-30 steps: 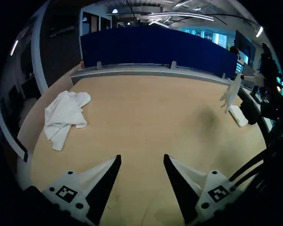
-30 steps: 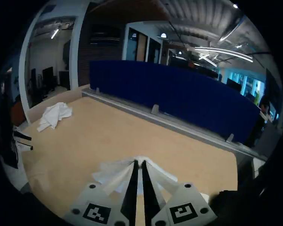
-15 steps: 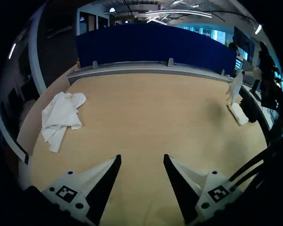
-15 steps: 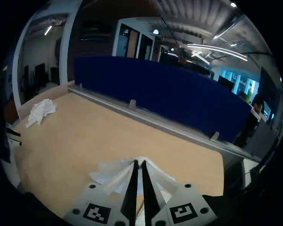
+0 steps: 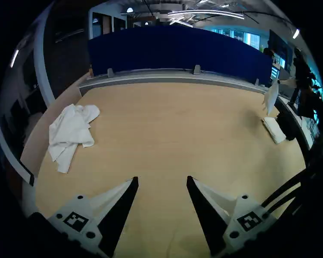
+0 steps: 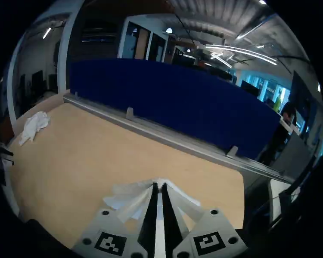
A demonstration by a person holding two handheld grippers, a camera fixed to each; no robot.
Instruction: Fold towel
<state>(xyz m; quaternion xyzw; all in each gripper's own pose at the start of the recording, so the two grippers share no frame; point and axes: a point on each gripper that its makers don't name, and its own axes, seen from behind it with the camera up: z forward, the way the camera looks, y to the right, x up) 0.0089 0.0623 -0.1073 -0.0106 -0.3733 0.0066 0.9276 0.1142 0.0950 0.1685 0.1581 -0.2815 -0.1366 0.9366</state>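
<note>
Folding looks barely begun: right gripper (image 6: 158, 185) pinches a thin white towel (image 6: 116, 198), left gripper (image 5: 160, 182) gapes empty, crumpled white towel (image 5: 71, 131) lies unfolded at light wooden table's (image 5: 174, 129) left edge.

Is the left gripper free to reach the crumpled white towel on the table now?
Probably yes: the left gripper is open and empty, and only bare table lies between it and the crumpled towel.

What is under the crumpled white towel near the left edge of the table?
The crumpled towel lies on the wooden table, with bare wood beside it. Whether anything sits beneath its folds is hidden by the cloth.
</note>
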